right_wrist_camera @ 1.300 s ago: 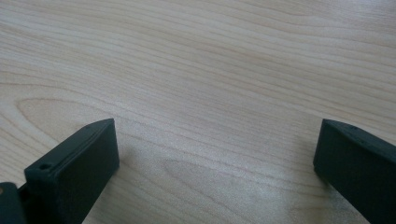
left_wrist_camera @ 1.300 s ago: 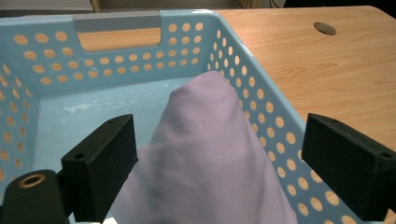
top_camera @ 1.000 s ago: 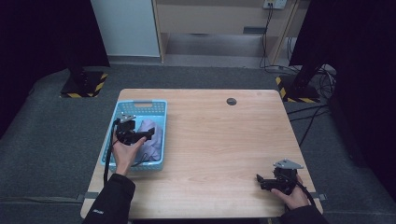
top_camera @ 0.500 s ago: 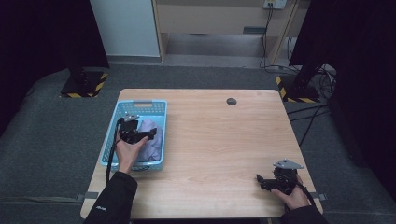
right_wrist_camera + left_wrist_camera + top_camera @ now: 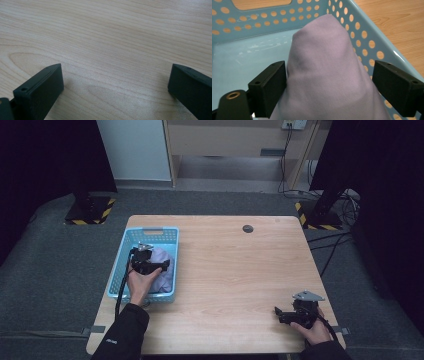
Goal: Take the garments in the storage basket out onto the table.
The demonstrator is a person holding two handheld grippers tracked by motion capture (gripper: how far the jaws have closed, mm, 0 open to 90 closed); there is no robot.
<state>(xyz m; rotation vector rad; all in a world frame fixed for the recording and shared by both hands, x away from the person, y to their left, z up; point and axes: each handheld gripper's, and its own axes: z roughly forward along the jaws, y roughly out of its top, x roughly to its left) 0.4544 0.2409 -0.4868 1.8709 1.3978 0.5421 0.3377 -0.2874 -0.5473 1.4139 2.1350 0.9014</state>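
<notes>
Lilac cloth bulges between the left gripper's wide fingers, just closing, touching one.

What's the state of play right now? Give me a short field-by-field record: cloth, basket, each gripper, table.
cloth: lilac cloth bunched up inside the basket, rising in a peak
basket: light blue perforated basket at the table's left side
left gripper: left gripper down in the basket, jaws have just been closing, the cloth between them; one pad touches it, the other stands off
right gripper: right gripper open, nothing between its jaws, resting at the table's near right corner
table: wooden table, small dark round spot near the far edge
</notes>
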